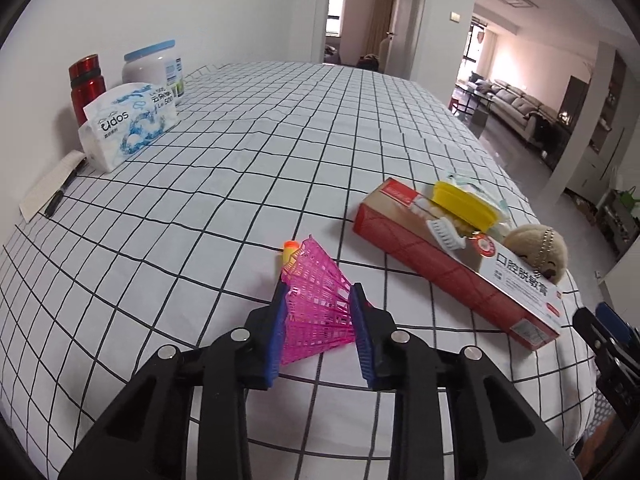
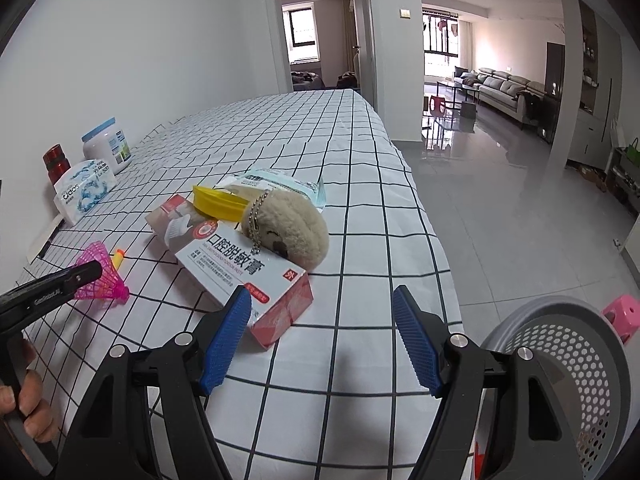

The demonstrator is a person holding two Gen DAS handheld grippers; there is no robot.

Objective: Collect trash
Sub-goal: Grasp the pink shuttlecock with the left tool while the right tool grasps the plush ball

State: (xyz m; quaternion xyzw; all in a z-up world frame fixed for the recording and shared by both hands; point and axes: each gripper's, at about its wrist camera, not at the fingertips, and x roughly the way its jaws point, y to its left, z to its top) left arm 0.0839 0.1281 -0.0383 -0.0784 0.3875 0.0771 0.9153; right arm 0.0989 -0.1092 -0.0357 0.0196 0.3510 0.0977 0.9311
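Along the wall on the left of the checked counter (image 1: 248, 152) we see a red flask (image 1: 86, 86), a white jar with a blue lid (image 1: 154, 70), a pack of tissues (image 1: 130, 124) in front of them, and nearer us a notepad (image 1: 50, 186) with a black pen (image 1: 64, 192) lying beside it.

Toward the middle, we have our left tool (image 1: 320, 300) closed on the pink shuttlecock (image 1: 316, 300): both blue pads press the sides of its plastic skirt, which lies on the cloth with its yellow and orange tip pointing away from us. From the right wrist view the same shuttlecock (image 2: 102, 276) sits at the left, with the black arm of the left tool across it.

Further right lies a red and white toothpaste box (image 2: 228, 256), aslant on the cloth. A yellow plastic lid (image 2: 218, 202) rests on its far end, a beige plush keychain toy (image 2: 294, 228) leans on its middle, and a crumpled wrapper (image 2: 276, 184) lies just behind them.

Our right tool (image 2: 322, 312) hovers with its jaws wide apart and nothing between the pads; the near corner of the box lies just beside its left pad.

At the far right, below the counter edge, stands a grey perforated bin (image 2: 568, 360), with a pink stool (image 2: 624, 314) on the floor beyond it.
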